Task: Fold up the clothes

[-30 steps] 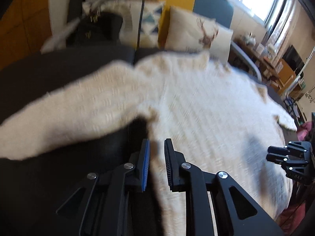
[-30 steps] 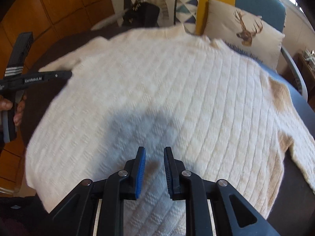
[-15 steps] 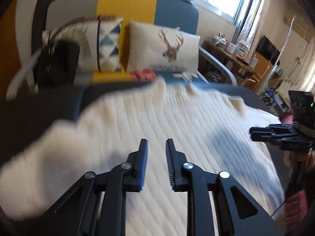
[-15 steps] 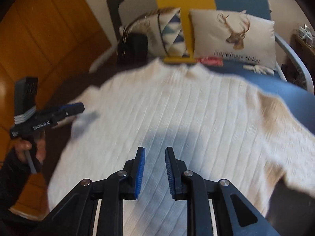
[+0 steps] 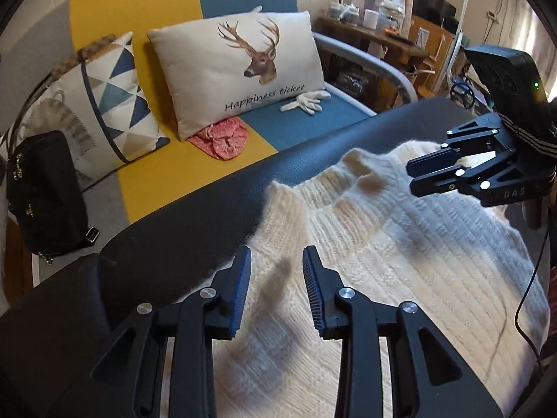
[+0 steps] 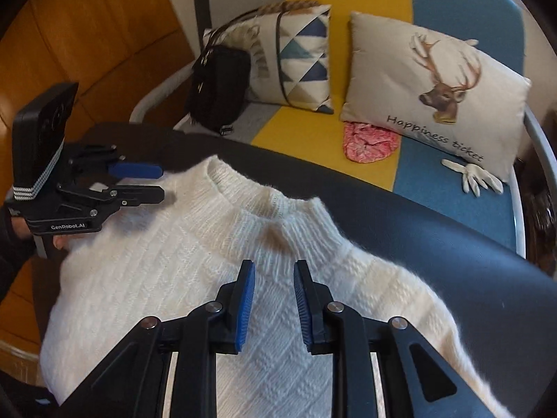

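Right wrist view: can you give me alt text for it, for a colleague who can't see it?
A white knit sweater lies flat on a dark table, collar toward a sofa with two cushions. The open right gripper hovers just below the collar; the open left gripper is by the sweater's left shoulder.

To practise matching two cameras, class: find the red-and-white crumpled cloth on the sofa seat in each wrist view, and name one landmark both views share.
Left wrist view: the crumpled cloth lies left of centre, upper half, under the lower left corner of the deer cushion.
Right wrist view: the cloth lies right of centre, upper half, below the same cushion's lower left corner.
Shared landmark: the deer cushion lettered "Happiness ticket".
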`<move>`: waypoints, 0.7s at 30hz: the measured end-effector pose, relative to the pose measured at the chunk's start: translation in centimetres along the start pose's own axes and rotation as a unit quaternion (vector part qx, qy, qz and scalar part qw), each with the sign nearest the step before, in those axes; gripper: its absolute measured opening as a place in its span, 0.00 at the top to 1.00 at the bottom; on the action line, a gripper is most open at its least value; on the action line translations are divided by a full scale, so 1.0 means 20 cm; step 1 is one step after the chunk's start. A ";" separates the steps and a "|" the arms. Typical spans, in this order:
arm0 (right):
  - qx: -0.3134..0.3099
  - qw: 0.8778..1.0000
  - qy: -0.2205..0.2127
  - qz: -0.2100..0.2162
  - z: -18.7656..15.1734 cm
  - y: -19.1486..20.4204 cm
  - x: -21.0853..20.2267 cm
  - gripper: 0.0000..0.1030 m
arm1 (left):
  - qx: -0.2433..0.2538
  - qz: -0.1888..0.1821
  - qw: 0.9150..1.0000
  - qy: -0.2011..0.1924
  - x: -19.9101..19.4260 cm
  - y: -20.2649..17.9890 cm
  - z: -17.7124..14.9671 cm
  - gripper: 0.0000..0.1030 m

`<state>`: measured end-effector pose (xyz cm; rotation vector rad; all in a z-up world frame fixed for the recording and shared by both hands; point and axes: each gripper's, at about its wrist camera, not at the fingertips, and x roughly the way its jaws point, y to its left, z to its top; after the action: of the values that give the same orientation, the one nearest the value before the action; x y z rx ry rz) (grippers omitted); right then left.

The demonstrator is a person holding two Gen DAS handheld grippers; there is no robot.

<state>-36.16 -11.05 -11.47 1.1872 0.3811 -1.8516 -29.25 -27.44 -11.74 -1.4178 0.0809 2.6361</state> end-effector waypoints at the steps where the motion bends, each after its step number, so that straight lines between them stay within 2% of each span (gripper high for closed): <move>1: -0.008 1.000 0.008 -0.009 0.01 0.01 0.03 0.78 | 0.005 0.003 1.000 0.004 0.03 0.00 0.01 0.67; 4: -0.016 0.998 0.032 -0.043 0.03 0.00 0.13 0.78 | 0.017 0.027 0.999 0.016 0.09 0.00 0.01 0.66; 7: -0.029 0.997 0.026 -0.066 0.02 0.02 0.15 0.79 | 0.018 0.043 0.999 0.021 0.15 0.00 -0.01 0.59; 8: -0.033 0.996 0.023 -0.076 0.02 0.03 0.16 0.82 | 0.007 0.039 0.999 0.016 0.15 0.00 -0.01 0.67; 10: -0.041 0.994 0.018 -0.100 0.01 0.05 0.15 0.93 | -0.010 0.038 0.999 0.006 0.15 0.00 -0.02 0.88; 11: -0.045 0.993 0.016 -0.110 0.01 0.06 0.15 0.96 | -0.012 0.048 0.999 -0.001 0.15 -0.01 -0.04 0.91; 15: -0.027 0.992 0.000 -0.123 0.01 0.03 0.11 0.97 | -0.026 0.078 0.996 -0.026 0.12 -0.03 -0.09 0.95; 18: -0.004 0.993 -0.012 -0.118 0.01 -0.02 0.09 0.97 | -0.059 0.093 0.993 -0.039 0.12 0.00 -0.11 0.95; 21: 0.025 0.993 -0.034 -0.111 0.01 -0.06 0.12 0.97 | -0.081 0.126 0.988 -0.045 0.15 0.00 -0.10 0.95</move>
<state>-37.65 -11.69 -13.61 1.1499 0.4463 -2.0991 -29.24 -27.27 -15.36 -1.4170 0.0388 2.9696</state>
